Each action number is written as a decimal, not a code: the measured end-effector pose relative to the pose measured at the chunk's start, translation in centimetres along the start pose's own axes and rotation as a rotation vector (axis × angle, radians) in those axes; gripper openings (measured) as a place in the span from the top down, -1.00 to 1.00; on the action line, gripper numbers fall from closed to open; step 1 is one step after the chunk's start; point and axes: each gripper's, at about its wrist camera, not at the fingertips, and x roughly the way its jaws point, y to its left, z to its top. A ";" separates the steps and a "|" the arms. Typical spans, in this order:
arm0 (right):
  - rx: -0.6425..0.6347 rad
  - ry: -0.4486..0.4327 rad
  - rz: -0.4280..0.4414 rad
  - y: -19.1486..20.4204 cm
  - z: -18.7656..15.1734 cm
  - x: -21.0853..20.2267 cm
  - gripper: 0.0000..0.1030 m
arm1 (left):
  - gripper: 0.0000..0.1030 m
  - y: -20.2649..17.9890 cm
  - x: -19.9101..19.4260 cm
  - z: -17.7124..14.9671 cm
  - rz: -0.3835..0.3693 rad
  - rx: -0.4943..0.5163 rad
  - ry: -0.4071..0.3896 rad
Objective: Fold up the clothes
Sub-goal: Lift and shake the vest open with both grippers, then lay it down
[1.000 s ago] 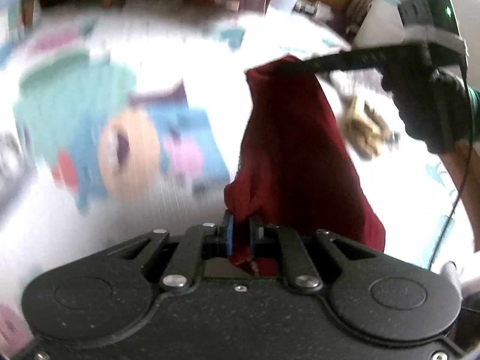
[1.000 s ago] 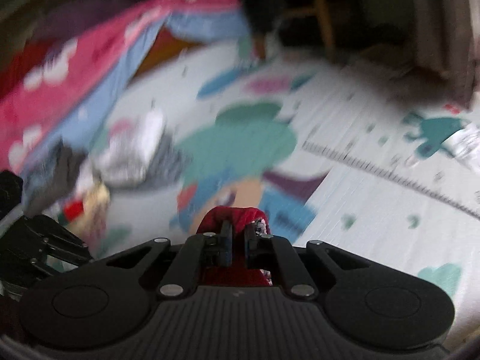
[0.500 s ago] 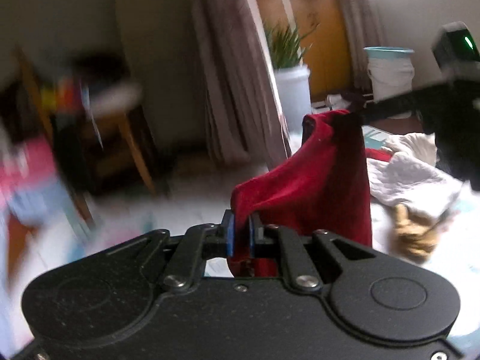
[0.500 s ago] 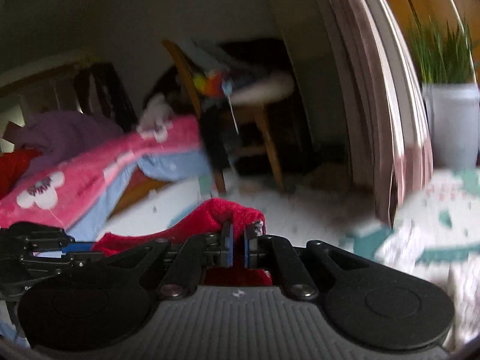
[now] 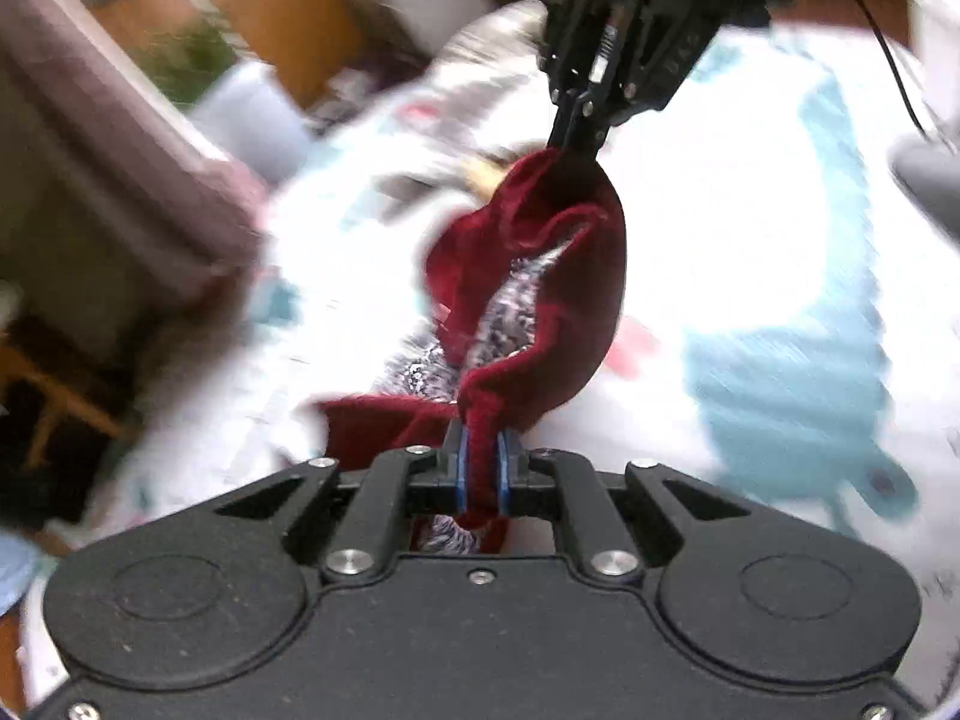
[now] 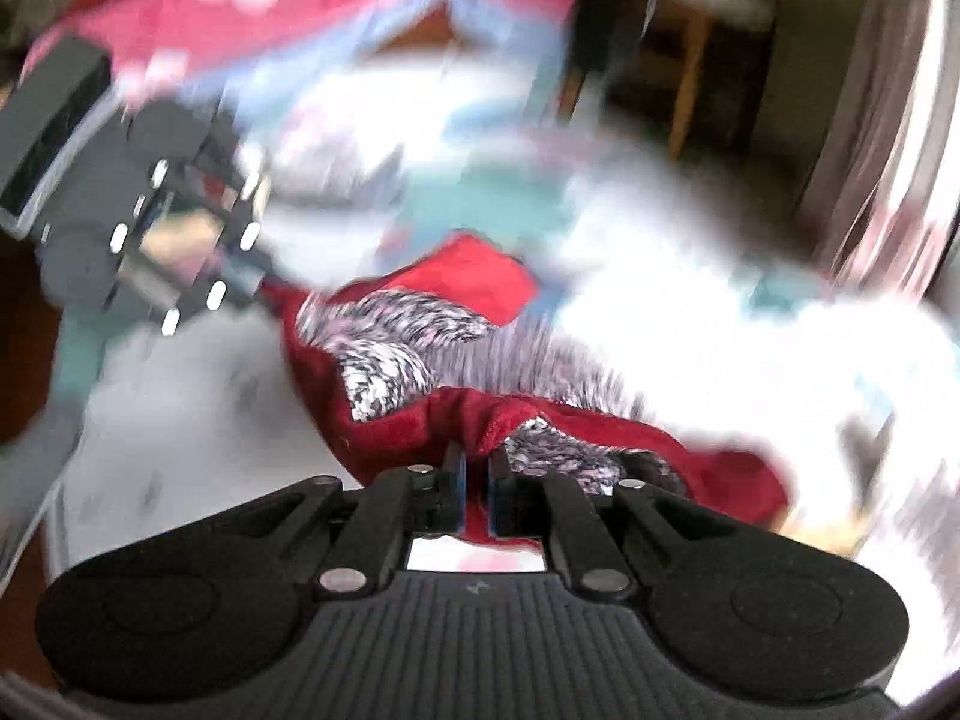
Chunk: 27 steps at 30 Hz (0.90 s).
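A dark red garment [image 5: 558,294] with a speckled grey-white lining hangs stretched between both grippers above a cartoon-printed play mat [image 5: 750,222]. My left gripper [image 5: 480,456] is shut on one bunched edge of it. At the far end, the right gripper [image 5: 576,132] pinches the opposite corner from above. In the right wrist view the same red garment [image 6: 420,408] spreads forward from my right gripper [image 6: 475,474], which is shut on its edge, and the left gripper [image 6: 252,282] holds its far left corner. Both views are motion-blurred.
Other clothes lie on the mat: a pale pile [image 5: 480,60] behind the red garment and a pink and blue blanket [image 6: 300,12] at the back. Curtains [image 5: 90,138], a potted plant [image 5: 186,60] and wooden chair legs [image 6: 684,78] edge the mat.
Both grippers have swung down from facing the room back toward the mat. The garment has turned so its speckled lining shows. Both grips on it are unchanged.
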 end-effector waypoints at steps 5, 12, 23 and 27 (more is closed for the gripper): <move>-0.037 0.155 0.094 3.7 -5.2 2.8 0.82 | 0.87 -4.3 0.6 -1.0 -0.142 0.048 0.048; -0.056 0.252 0.175 5.9 -8.1 4.4 0.81 | 0.87 -10.1 2.1 -3.1 -0.298 0.097 0.124; -0.081 0.434 0.444 2.1 -4.6 6.2 0.37 | -0.01 -6.5 2.1 -4.7 -0.490 -0.205 0.212; 0.032 0.343 0.492 0.4 -2.1 5.6 0.37 | 0.00 -1.6 3.1 -6.1 -0.412 -0.425 0.235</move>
